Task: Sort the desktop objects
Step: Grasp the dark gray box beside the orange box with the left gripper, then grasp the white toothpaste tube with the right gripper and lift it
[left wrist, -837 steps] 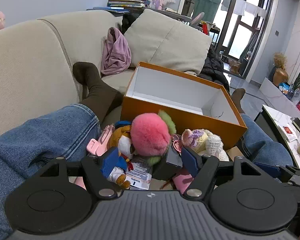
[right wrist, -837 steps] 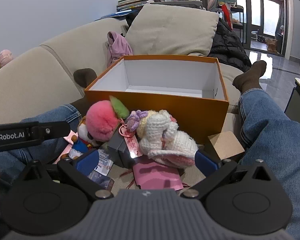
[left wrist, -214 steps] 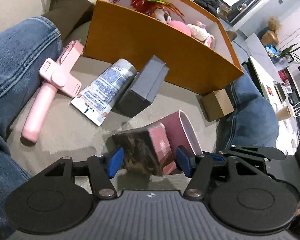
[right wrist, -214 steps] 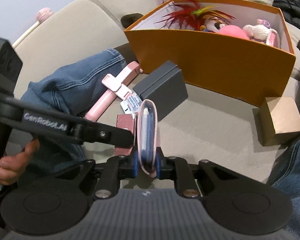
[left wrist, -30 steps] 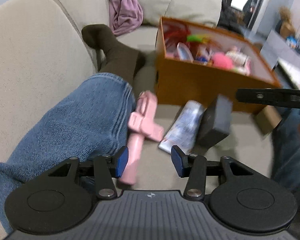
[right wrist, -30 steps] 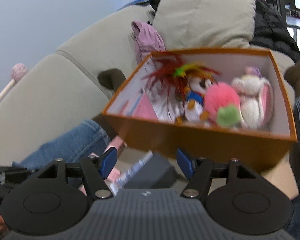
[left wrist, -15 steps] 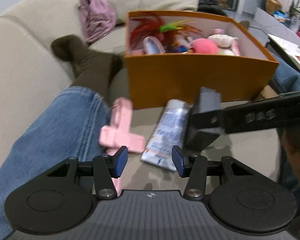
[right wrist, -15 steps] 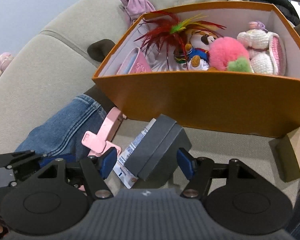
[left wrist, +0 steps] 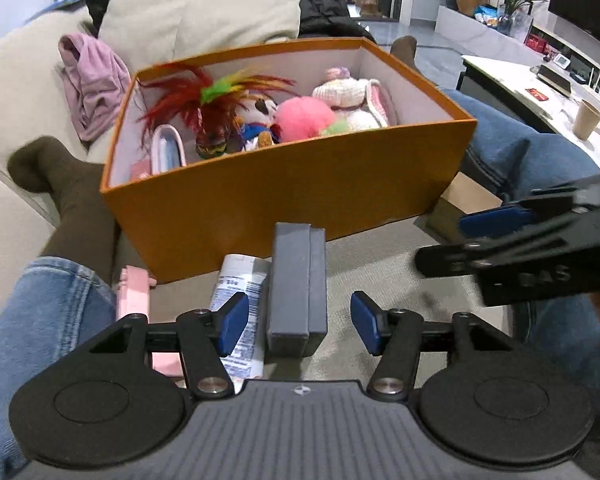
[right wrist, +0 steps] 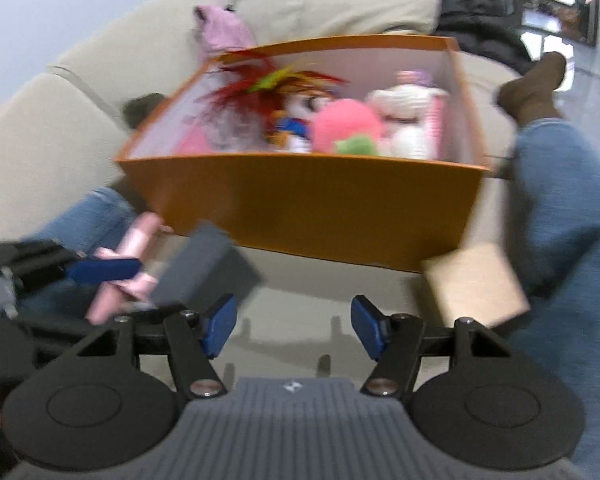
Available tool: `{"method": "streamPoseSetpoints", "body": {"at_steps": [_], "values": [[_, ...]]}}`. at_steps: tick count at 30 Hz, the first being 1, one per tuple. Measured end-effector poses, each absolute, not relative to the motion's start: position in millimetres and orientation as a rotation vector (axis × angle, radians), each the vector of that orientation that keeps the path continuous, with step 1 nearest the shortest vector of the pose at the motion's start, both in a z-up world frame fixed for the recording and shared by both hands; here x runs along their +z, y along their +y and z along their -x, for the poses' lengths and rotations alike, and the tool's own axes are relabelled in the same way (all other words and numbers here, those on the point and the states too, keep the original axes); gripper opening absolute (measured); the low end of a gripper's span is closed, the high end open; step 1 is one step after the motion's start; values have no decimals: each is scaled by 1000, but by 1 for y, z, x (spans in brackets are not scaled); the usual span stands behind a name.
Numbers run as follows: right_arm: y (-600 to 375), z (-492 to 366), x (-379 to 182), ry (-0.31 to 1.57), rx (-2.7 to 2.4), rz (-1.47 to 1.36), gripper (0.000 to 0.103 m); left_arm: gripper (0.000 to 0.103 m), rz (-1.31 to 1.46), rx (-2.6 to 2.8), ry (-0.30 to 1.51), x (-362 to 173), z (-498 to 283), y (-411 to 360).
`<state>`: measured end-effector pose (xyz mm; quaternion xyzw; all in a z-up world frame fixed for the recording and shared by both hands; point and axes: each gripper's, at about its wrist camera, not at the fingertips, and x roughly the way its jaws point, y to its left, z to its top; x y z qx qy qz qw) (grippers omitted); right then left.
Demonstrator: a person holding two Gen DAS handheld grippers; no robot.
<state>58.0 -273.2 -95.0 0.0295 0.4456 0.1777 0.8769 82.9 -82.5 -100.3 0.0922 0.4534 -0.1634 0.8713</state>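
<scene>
An orange box on the sofa holds a feather toy, a pink pompom, a crocheted doll and a pink pouch. In front of it lie a grey box, a white tube, a pink holder and a small cardboard box. My left gripper is open with the grey box standing between its fingers, untouched. My right gripper is open and empty over bare cushion, left of the cardboard box.
A person's jeans-clad legs flank the objects on both sides. A cushion and a purple cloth lie behind the box. A table with a paper cup stands at the far right.
My left gripper has swung right and closer, so the grey box now stands between its open fingers. My right gripper has moved right, away from the grey box toward the cardboard box.
</scene>
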Motion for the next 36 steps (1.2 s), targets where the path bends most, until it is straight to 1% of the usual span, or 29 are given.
{"method": "streamPoseSetpoints", "body": {"at_steps": [2, 3, 4, 6, 9, 14, 19, 23, 26, 30, 36], "values": [[-285, -57, -98, 915, 316, -12, 65, 66, -180, -347, 961, -105, -88, -84], [-289, -56, -99, 907, 296, 13, 65, 61, -176, -347, 967, -107, -89, -83], [-293, -55, -101, 898, 276, 46, 65, 51, -173, -345, 971, -109, -90, -83], [-294, -55, -102, 879, 248, 115, 65, 41, -172, -339, 987, -114, -93, -83], [-288, -50, -104, 861, 260, 202, 65, 40, -138, -329, 984, -112, -91, -78], [-261, -50, -109, 876, 404, 177, 65, 38, -67, -293, 967, -97, -77, -59], [-221, -45, -113, 866, 571, 220, 62, 38, 14, -236, 919, -71, -59, -29], [-187, -36, -114, 824, 712, 322, 62, 38, 28, -158, 904, -63, -51, -6], [-162, -29, -117, 752, 807, 503, 61, 38, 36, -114, 914, -65, -48, 8], [-136, -12, -124, 601, 947, 820, 61, 38, 71, -87, 925, -71, -44, 23], [-111, 11, -152, 381, 1064, 1265, 59, 38, 141, -83, 914, -76, -39, 36]]}}
